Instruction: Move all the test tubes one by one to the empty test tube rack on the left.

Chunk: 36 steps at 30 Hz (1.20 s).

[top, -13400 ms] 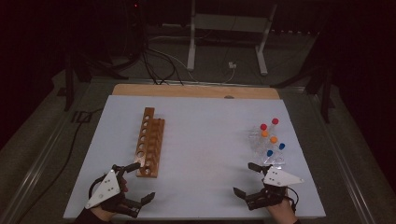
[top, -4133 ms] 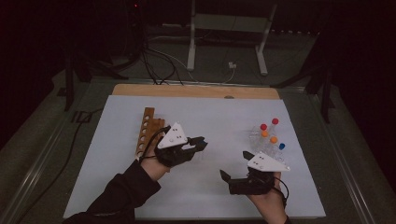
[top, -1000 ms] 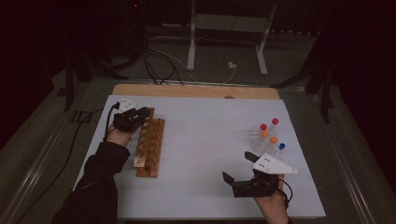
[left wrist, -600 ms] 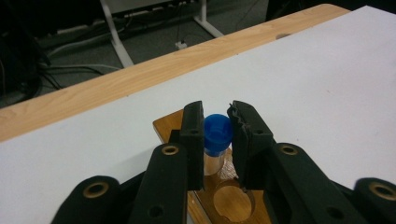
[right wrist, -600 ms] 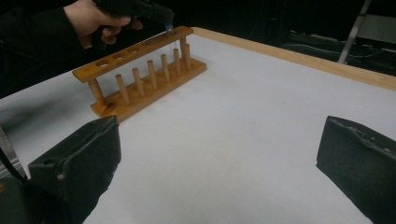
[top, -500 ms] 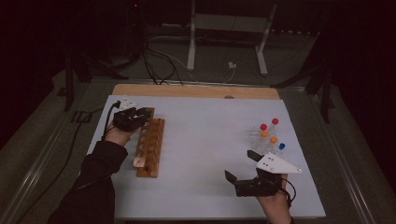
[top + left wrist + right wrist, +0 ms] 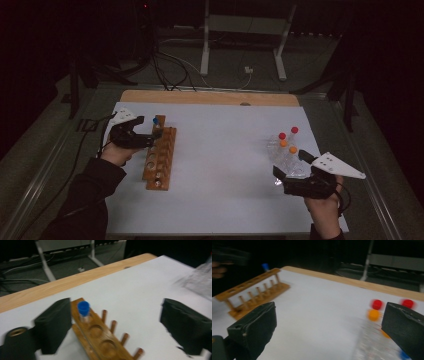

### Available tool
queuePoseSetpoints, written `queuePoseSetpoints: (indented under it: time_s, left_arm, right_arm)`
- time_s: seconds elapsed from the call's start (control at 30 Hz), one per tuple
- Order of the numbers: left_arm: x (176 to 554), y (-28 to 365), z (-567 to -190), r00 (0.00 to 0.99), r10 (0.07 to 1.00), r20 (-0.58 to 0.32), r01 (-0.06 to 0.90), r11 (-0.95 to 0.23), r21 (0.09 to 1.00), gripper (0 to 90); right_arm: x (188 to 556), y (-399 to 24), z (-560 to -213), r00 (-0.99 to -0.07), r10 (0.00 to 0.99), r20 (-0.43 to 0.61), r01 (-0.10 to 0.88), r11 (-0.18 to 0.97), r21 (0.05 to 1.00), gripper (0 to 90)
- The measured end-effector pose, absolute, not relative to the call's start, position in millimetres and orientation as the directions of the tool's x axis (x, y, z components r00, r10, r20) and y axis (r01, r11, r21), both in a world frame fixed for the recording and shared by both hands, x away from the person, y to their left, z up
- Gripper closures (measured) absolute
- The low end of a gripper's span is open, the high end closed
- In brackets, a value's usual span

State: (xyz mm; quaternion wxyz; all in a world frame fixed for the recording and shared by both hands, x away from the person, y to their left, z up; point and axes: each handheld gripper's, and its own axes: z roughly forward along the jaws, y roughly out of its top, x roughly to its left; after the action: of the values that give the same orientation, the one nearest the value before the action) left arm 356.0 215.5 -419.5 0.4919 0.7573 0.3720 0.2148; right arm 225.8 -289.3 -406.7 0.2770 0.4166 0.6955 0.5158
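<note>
One blue-capped tube (image 7: 83, 311) is being left seated in the rack (image 7: 160, 157) at left; the left hand-held gripper (image 7: 150, 138), jaws just opened and empty, is best backed off straight.

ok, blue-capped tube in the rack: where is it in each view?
High view: blue-capped tube at the far end of the wooden rack, left of centre.
Left gripper view: tube left of centre, standing in the rack's end hole.
Right gripper view: blurred blue cap upper left.
Shared landmark: the rack.
</note>
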Motion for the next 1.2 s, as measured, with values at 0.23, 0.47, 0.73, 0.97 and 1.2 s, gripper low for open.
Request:
queuePoseSetpoints:
  time_s: [0.23, 0.47, 0.73, 0.97, 1.2]
  left_arm:
    - [322, 217, -425, 0.703, 0.709, -0.067, 0.346, -0.258, 0.902, 1.7]
    - [289, 213, -435, 0.753, 0.654, -0.07, 0.316, -0.267, 0.91, 1.7]
    - [267, 208, -451, 0.777, 0.625, -0.07, 0.297, -0.267, 0.917, 1.7]
    - [261, 212, -453, 0.773, 0.632, -0.049, 0.282, -0.274, 0.92, 1.7]
    - [260, 215, -453, 0.773, 0.632, -0.061, 0.286, -0.26, 0.922, 1.7]
  right_arm:
    - [234, -324, -415, -0.414, 0.909, 0.052, 0.327, 0.095, 0.94, 0.0]
    - [243, -350, -431, -0.333, 0.94, 0.075, 0.381, 0.062, 0.922, 6.0]
    - [254, -361, -451, -0.302, 0.95, 0.082, 0.458, 0.069, 0.887, 25.5]
    - [263, -356, -468, -0.298, 0.951, 0.081, 0.518, 0.09, 0.85, 53.4]
    - [273, -348, -476, -0.28, 0.959, 0.044, 0.548, 0.122, 0.828, 67.8]
